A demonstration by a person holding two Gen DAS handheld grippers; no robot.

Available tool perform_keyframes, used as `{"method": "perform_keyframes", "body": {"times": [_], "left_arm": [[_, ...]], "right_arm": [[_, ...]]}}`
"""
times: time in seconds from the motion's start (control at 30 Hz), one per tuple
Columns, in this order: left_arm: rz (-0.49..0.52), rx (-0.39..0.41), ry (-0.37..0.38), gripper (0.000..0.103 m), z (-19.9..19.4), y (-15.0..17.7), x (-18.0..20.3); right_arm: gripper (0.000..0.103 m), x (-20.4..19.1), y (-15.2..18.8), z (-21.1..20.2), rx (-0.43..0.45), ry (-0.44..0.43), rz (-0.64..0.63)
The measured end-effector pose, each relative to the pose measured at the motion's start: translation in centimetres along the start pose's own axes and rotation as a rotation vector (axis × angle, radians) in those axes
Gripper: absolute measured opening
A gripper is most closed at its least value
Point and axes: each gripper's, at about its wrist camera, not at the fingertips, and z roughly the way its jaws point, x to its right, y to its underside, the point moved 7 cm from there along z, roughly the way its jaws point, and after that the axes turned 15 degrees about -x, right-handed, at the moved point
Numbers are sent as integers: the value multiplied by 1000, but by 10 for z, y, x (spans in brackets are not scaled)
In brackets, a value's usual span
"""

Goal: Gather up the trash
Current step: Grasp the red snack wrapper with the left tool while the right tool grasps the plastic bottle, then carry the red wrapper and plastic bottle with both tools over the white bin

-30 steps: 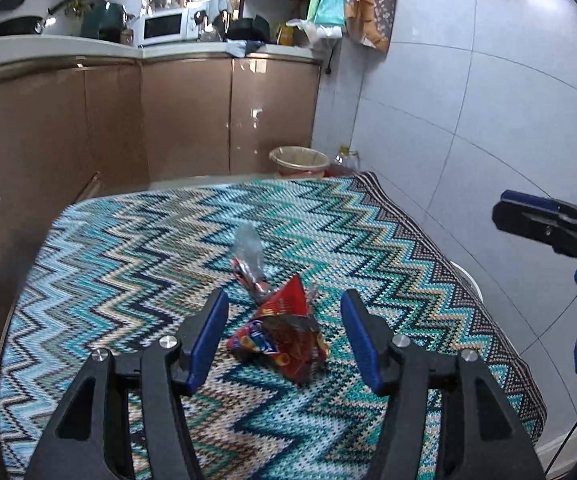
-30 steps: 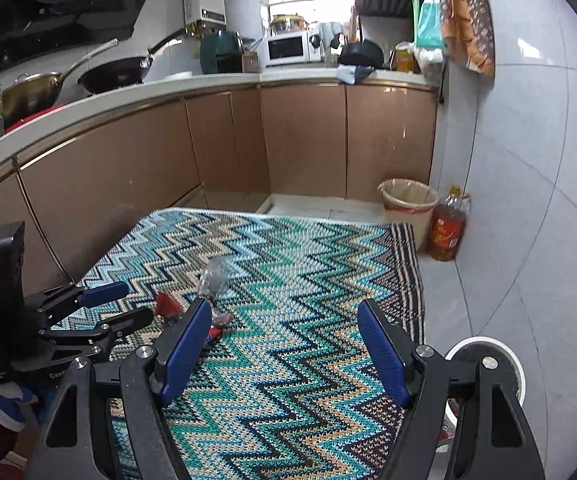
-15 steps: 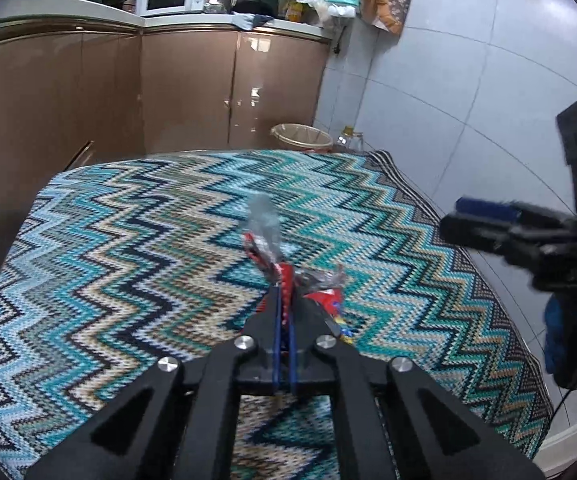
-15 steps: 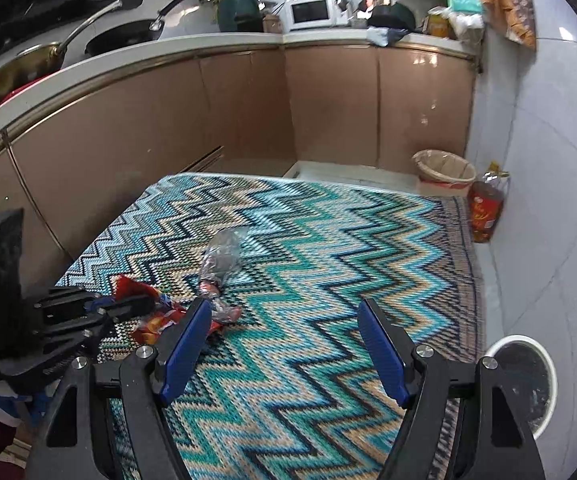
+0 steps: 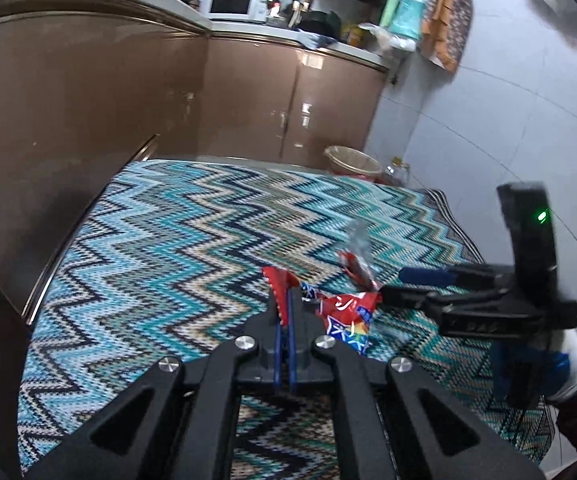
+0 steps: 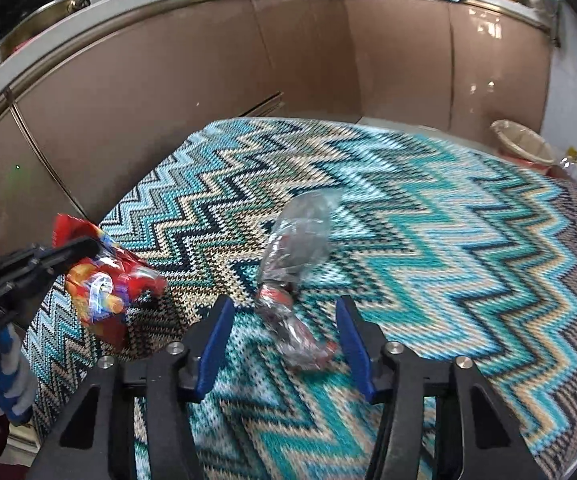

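mostly unreadable print, left gripper (image 5: 284, 312) jaws clamped on red snack wrapper (image 5: 344, 316), right gripper (image 6: 284, 320) jaws closing around clear wrapper (image 6: 292, 264)

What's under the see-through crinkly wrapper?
The clear plastic wrapper lies right on the zigzag cloth, between the right gripper's open fingers. Whether anything hides beneath it can't be seen.

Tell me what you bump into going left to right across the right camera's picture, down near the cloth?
Left gripper pinching the red snack bag → crinkly clear wrapper lying on the zigzag cloth, between the right gripper fingers, whose jaws have just been closing → bin far off at the right.
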Motion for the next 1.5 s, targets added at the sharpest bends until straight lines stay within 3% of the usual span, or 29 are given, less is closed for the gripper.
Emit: {"method": "perform_keyframes", "body": {"times": [0.13,0.2,0.33,0.53,0.97,1.3,1.5], "left_arm": [[-14,8,-9,2,-4,-1,-5],[-15,9,-10,2,-6,-1,-4],[-9,17,-9,2,-17,2,3],[51,46,14,2,-42,1,35],[270,87,123,2,-94,3,165],[402,28,198,2,-75,-7,269],[446,-13,223,2,-54,-8,313]], "right_arm": [[35,-2,-5,18,-38,-4,-8],[22,-1,-5,20,-45,-5,-12],[20,-1,3,7,-32,-20,-7],[20,-3,32,-48,45,-3,-3],[20,24,124,-186,254,130,115],[20,89,197,-247,335,264,292],[20,115,226,-267,352,349,378]]}}
